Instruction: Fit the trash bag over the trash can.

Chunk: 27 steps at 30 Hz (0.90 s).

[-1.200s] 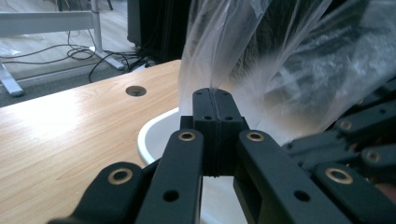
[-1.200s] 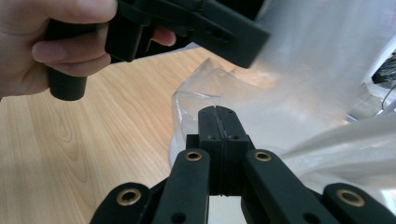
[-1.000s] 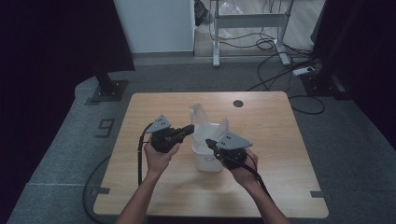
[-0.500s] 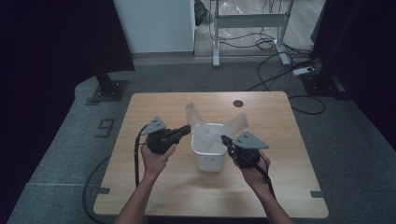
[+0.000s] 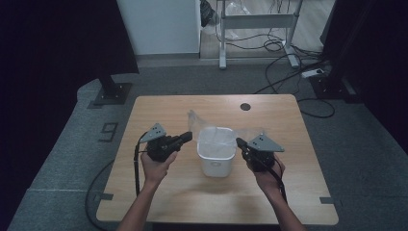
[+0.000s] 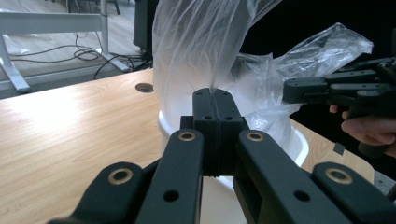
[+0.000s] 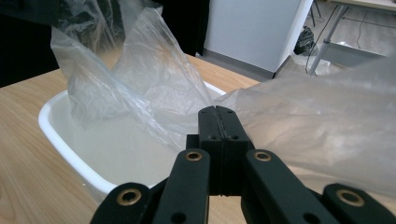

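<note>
right gripper (image 5: pixel 239 142) moved off the bin (image 5: pixel 216 161), pinching bag (image 7: pixel 154 79).

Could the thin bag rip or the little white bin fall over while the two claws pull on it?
Maybe. Both claws are shut on the clear plastic bag: the left claw and the right claw each pinch just a thin edge, so the film could tear or slip free. The white bin looks light and stands loose on the table, so a sideways tug might tip or drag it.
</note>
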Available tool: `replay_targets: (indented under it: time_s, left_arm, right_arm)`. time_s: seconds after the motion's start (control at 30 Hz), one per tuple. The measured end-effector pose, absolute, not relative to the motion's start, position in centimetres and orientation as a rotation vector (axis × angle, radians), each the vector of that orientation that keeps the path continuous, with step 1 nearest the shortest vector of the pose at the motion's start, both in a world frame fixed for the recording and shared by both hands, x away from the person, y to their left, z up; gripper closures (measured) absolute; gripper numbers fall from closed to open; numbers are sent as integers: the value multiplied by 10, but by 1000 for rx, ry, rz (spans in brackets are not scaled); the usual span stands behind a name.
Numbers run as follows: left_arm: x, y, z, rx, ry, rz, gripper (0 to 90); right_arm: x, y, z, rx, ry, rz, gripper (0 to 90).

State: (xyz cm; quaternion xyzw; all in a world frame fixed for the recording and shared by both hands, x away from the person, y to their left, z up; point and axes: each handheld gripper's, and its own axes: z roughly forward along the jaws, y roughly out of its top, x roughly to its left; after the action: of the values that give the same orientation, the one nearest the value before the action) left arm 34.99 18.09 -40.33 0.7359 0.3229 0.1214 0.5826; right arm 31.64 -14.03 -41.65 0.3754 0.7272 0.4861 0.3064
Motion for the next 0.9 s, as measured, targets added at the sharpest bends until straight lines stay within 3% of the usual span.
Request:
replay_targets:
  time_s: [0.63,0.73,0.77,0.8,0.9]
  left_arm:
    - [346,199,-416,1688,792,248,897]
    - [343,195,-415,1678,814,231,804]
    - [341,192,-415,1675,827,222,749]
    - [339,189,-415,1668,842,225,610]
    - [333,179,-414,1635,877,226,462]
  right_arm:
    - [329,-148,-415,1026,1902,1286,892]
    - [328,-147,-415,1014,1907,1295,892]
    - [327,-146,-415,1011,1909,1299,891]
    - [325,-145,-413,1001,1909,1305,892]
    - [322,-143,-412,988,1909,1315,892]
